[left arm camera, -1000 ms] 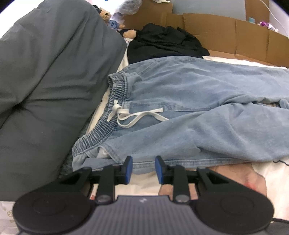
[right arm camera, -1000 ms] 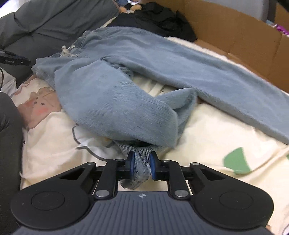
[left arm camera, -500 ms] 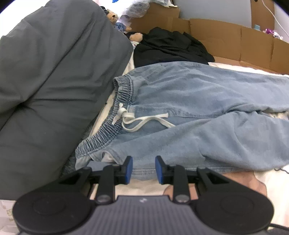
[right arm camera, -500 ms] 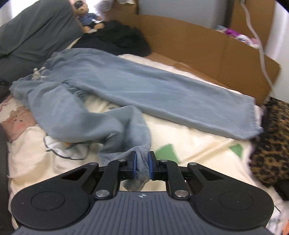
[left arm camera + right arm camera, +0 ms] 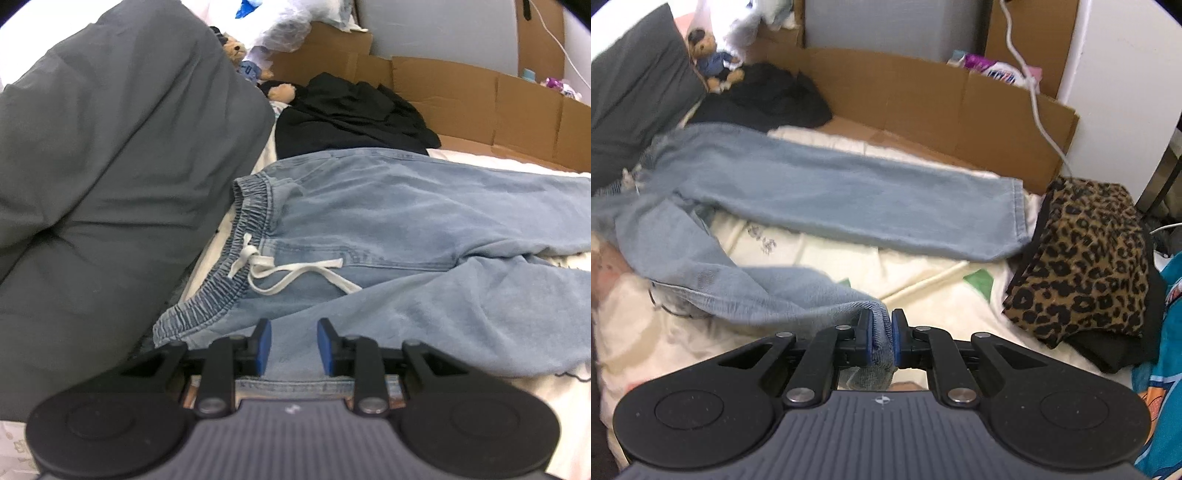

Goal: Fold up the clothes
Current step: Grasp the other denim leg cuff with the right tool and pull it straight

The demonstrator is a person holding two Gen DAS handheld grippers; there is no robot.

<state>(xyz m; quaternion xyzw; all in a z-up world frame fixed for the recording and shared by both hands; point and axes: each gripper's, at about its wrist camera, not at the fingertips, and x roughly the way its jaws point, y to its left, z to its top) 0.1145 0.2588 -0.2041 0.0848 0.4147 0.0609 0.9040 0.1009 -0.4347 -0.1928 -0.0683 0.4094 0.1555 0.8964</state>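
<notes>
My right tongs (image 5: pixel 881 332) are clamped on the near leg's hem of the light-blue denim drawstring trousers (image 5: pixel 388 236), whose length stretches away leftward to my parted left tongs (image 5: pixel 293 345) at the waistband.

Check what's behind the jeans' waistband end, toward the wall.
Behind the jeans lies a black garment pile, with a teddy bear and cardboard beyond. Whatever the pile covers is hidden.
</notes>
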